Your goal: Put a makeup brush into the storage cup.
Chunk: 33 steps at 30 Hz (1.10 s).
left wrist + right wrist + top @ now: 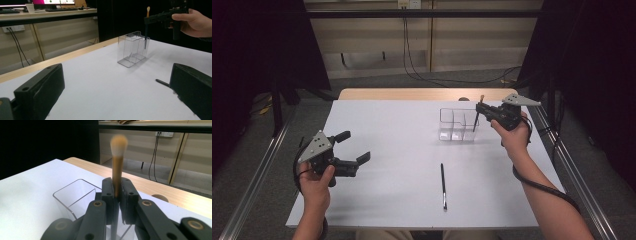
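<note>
A clear plastic organizer box [457, 125] stands on the white table at the back right. My right gripper [480, 107] is shut on a slim makeup brush [477, 116], held upright with its tan bristle tip [119, 143] up. The brush's dark handle end dips over the box's right compartment [145, 40]. In the right gripper view the jaws pinch the brush shaft [116, 187] above the box [75, 197]. My left gripper [353, 147] rests at the left of the table, open, with nothing between its jaws. A second black brush [443, 185] lies flat on the table in front.
The white table top [387, 130] has a wooden strip [412, 94] along its far edge. Metal rails [257, 175] run down both sides of the table. Cables [432, 75] lie on the floor behind it. In the left gripper view a desk with monitors [50, 7] stands far off.
</note>
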Available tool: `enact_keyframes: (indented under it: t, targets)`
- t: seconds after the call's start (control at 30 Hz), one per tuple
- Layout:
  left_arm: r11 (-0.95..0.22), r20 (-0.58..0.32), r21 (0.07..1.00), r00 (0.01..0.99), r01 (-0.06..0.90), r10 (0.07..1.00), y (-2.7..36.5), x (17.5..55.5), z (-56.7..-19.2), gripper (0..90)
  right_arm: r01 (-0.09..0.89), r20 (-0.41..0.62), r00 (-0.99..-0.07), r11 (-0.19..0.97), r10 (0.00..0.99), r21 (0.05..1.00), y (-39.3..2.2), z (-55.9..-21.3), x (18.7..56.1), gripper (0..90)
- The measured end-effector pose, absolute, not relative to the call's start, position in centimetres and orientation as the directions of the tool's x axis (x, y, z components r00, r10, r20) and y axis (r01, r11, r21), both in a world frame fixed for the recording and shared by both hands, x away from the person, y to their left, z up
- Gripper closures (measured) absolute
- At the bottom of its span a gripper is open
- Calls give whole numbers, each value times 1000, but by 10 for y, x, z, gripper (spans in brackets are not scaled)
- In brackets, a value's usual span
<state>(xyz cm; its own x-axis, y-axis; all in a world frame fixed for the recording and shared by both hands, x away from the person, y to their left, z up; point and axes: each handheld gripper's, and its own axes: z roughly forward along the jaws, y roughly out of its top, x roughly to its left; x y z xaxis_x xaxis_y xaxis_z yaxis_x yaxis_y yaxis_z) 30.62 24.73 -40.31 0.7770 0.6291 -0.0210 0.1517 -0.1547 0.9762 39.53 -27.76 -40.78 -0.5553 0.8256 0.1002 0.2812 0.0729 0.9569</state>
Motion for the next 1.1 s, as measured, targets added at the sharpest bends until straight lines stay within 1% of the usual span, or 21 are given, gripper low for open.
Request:
enact_keyframes:
  t: [0.13, 0.2, 0.3, 0.37, 0.5, 0.7, 0.87, 0.9, 1.1]
  targets:
    - [-159, -18, 976, 777, 152, 629, 247, 306, -403, 0, 285, 103, -559, 74, 823, 956, -278, -407, 395, 820]
    - [-159, -19, 975, 778, 152, 629, 247, 306, -403, 0, 282, 104, -560, 71, 822, 957, -278, -408, 395, 798]
    - [-155, -23, 976, 777, 154, 629, 247, 307, -403, 0, 279, 110, -561, 61, 821, 958, -278, -408, 394, 699]
    - [-153, -25, 976, 776, 156, 631, 247, 306, -404, 0, 276, 108, -560, 62, 822, 959, -278, -408, 395, 579]
    - [-157, -20, 976, 777, 152, 629, 247, 306, -403, 0, 266, 123, -558, 36, 821, 963, -278, -408, 394, 400]
    - [-153, -23, 976, 776, 153, 630, 247, 306, -403, 0, 280, 145, -571, 26, 808, 960, -278, -409, 392, 218]
    - [-154, -23, 976, 776, 154, 630, 248, 307, -403, 0, 285, 143, -586, 37, 798, 958, -278, -409, 389, 141]
    - [-153, -24, 976, 775, 154, 631, 248, 307, -403, 0, 280, 129, -587, 50, 799, 959, -277, -409, 387, 129]
    - [-152, -23, 977, 776, 152, 631, 248, 307, -404, 0, 270, 120, -614, 65, 780, 961, -277, -410, 380, 108]
